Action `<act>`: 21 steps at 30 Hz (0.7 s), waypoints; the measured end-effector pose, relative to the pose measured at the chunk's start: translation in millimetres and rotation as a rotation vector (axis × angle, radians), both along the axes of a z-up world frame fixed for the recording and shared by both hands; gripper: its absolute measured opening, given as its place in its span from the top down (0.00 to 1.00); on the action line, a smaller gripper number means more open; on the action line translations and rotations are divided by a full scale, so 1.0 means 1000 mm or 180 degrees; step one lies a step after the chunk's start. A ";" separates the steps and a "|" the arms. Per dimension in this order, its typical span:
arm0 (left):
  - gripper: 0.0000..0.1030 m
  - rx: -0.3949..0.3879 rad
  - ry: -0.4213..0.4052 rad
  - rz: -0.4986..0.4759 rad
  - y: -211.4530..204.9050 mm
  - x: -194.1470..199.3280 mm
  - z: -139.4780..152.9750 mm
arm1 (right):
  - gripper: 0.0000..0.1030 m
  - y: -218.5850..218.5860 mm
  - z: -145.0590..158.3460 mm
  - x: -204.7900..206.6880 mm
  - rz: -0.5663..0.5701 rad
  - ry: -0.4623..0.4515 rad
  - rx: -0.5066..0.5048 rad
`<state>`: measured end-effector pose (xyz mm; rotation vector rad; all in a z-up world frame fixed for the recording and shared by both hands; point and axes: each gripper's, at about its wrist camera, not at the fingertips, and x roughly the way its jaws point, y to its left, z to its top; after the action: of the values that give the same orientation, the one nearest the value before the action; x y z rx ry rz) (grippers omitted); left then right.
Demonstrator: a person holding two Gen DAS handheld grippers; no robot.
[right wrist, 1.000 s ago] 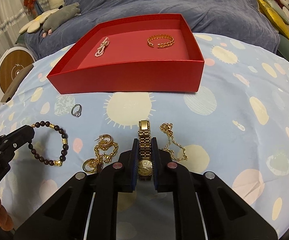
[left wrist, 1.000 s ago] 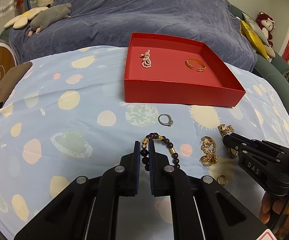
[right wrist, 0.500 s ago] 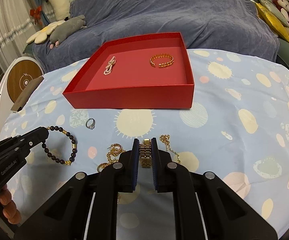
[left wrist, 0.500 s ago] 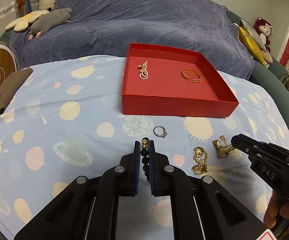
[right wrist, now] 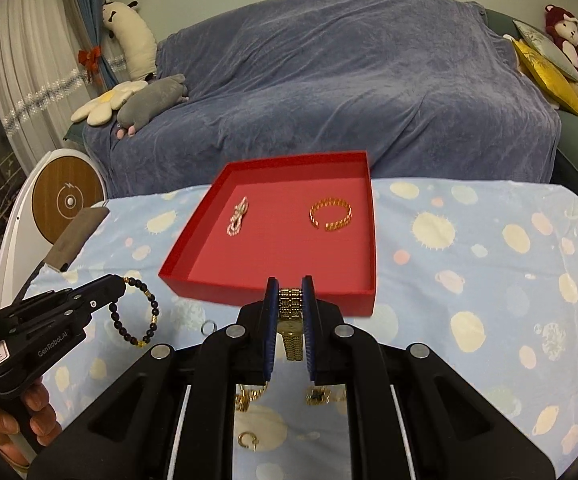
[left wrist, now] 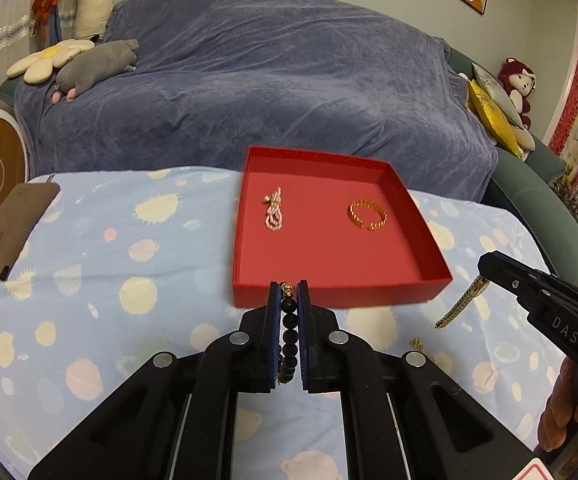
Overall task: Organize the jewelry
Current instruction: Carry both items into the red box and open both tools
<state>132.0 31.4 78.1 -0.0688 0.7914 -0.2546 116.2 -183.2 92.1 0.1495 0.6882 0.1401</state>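
Observation:
My left gripper (left wrist: pixel 289 292) is shut on a dark bead bracelet (left wrist: pixel 289 328) with gold beads. That bracelet (right wrist: pixel 135 308) hangs as a loop from the left gripper (right wrist: pixel 119 284) in the right wrist view. A gold watch (right wrist: pixel 291 312) sits clamped in my right gripper (right wrist: pixel 290 284), which is shut on it. In the left wrist view the watch (left wrist: pixel 461 304) dangles from the right gripper (left wrist: pixel 485 264). The red box (left wrist: pixel 437 280) lies just beyond both grippers. Inside it lie a pearl piece (left wrist: pixel 273 214) and a gold bangle (left wrist: pixel 368 215).
On the spotted blue cloth (right wrist: pixel 469 272) below me lie a silver ring (right wrist: pixel 207 327), gold chains (right wrist: pixel 249 398) and a small gold hoop (right wrist: pixel 247 439). A brown case (left wrist: pixel 13 228) rests at the left edge. A blue-covered sofa (left wrist: pixel 269 88) stands behind.
Both grippers have risen from the cloth with their pieces: the bead bracelet and the watch now hang in the air. The red box has come closer in both views.

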 end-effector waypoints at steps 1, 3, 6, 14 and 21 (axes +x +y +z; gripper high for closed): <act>0.94 0.0007 -0.0053 0.0000 -0.002 0.008 0.007 | 0.89 -0.001 0.006 0.008 -0.0007 -0.0042 -0.0008; 0.94 0.0025 -0.0147 0.0002 -0.006 0.024 0.018 | 0.89 -0.002 0.016 0.026 -0.0023 -0.0137 -0.0064; 0.94 -0.0031 -0.0141 0.0000 -0.012 0.052 0.022 | 0.89 -0.005 0.017 0.053 -0.0064 -0.0143 -0.0015; 0.94 -0.0177 0.0147 -0.0073 -0.031 0.114 -0.017 | 0.89 -0.004 -0.025 0.107 -0.0097 0.0127 0.0087; 0.89 -0.0119 0.0293 0.0037 -0.033 0.136 -0.051 | 0.88 0.002 -0.060 0.127 -0.0007 0.0336 -0.0001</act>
<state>267.7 -1.6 26.7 -0.1211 0.8775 -0.2566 243.4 -181.2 31.8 0.1582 0.7933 0.1306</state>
